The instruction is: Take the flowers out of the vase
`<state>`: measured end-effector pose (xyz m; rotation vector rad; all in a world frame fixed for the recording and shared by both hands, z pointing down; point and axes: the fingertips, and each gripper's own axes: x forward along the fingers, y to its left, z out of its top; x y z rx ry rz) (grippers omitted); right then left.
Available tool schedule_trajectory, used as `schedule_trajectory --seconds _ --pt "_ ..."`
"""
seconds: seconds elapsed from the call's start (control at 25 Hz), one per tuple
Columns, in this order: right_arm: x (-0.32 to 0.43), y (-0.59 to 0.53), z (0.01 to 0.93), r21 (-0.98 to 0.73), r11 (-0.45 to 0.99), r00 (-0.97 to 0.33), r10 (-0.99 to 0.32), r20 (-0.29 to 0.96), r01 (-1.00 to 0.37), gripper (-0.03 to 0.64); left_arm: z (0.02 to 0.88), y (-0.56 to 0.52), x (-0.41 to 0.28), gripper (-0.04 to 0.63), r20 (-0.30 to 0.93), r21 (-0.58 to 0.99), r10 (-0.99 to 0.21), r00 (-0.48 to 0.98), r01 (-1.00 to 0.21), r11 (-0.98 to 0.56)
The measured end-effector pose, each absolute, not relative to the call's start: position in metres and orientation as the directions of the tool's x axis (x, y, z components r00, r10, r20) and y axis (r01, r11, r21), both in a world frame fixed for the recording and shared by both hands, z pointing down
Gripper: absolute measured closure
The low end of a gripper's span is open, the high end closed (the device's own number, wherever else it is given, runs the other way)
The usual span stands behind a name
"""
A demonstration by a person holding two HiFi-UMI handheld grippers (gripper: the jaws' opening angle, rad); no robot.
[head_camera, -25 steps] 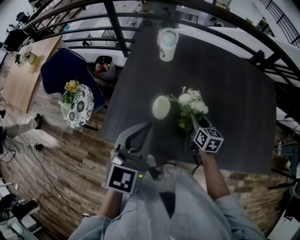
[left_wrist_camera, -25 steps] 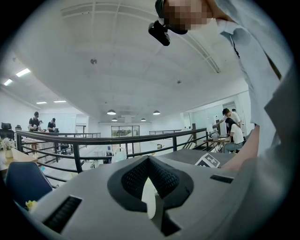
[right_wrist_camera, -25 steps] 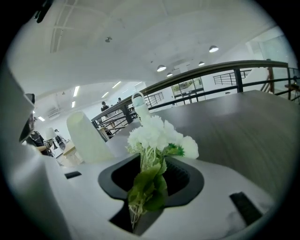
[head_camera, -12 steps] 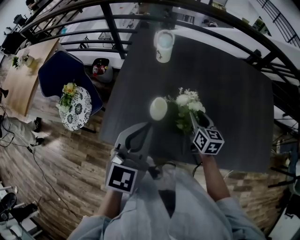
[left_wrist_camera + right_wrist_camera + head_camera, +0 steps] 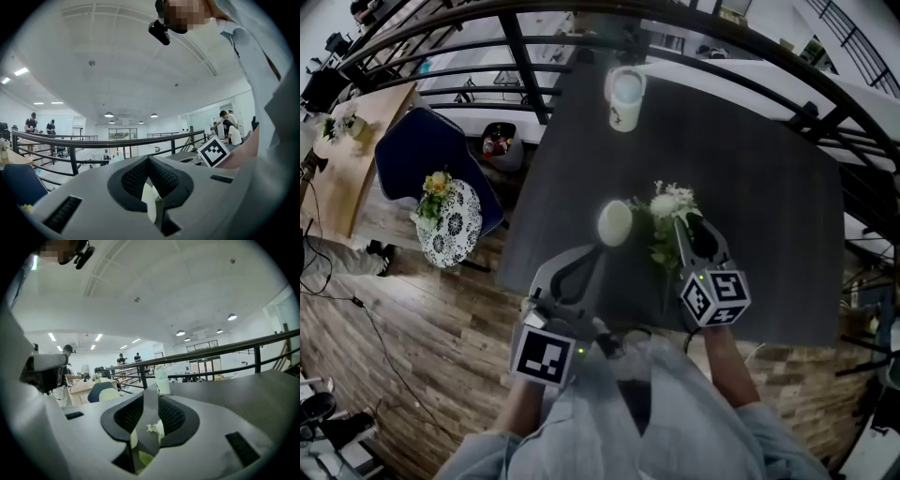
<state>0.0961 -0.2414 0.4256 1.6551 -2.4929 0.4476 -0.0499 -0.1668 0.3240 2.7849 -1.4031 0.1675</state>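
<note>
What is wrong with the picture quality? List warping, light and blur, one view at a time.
Head view: the fisheye lens bows the railing into arcs, and the picture is dim overall, with the white flowers washed out against the dark table. Left gripper view: round black vignette, near jaws soft, a mosaic patch at the top. Right gripper view: same vignette, ceiling lights as bright spots, near jaws blurred.

From above, the right hand-held gripper covers the lower stems of the flowers, and the vase shows only its mouth. Past the left hand-held gripper, its own jaws leave just a pale sliver of vase. The person's arms hide the near edge of the tabletop.
</note>
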Motion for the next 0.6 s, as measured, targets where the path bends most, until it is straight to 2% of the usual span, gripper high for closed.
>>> schedule_trajectory --seconds 0.24,0.6 --pt "0.079 -0.23 0.386 -0.154 0.42 -0.441 -0.884 0.155 -0.895 0.615 0.321 -0.169 -0.052 0.597 0.091 -0.036 -0.802 0.591 -0.802 -0.596" --pt "0.061 -0.217 0.344 -0.152 0.472 -0.486 -0.872 0.066 -0.868 0.615 0.315 -0.172 -0.056 0.597 0.074 -0.038 -0.802 0.593 -0.802 -0.596"
